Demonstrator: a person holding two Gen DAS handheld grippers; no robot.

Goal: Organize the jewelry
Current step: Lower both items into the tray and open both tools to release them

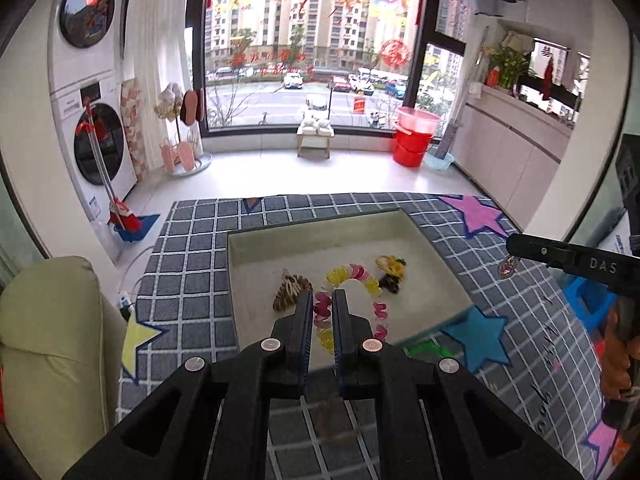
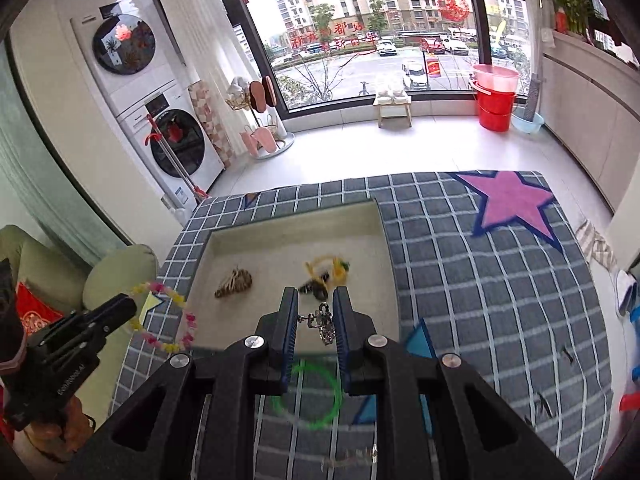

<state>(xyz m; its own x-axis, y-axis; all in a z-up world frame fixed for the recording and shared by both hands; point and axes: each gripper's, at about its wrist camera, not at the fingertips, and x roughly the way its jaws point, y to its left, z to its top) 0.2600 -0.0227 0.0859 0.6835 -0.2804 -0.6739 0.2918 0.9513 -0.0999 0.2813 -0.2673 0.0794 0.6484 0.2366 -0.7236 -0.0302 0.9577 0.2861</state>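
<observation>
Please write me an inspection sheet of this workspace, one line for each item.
Surface: grey checked cloth with coloured stars.
Job's things: shallow beige tray holding brown striped hair clip and yellow-and-black piece; green ring on cloth.
Clutter: nothing seen.
Grippers: left gripper shut on pink-and-yellow bead bracelet; right gripper shut on small silver clip-on ornament.
Cables: white lead at the cloth's edge.
Surroundings: stacked washing machines, red buckets, window.

A grey checked cloth with coloured stars covers the surface; on it sits a shallow cream tray, and nearer the camera than the tray, a green ring.
</observation>
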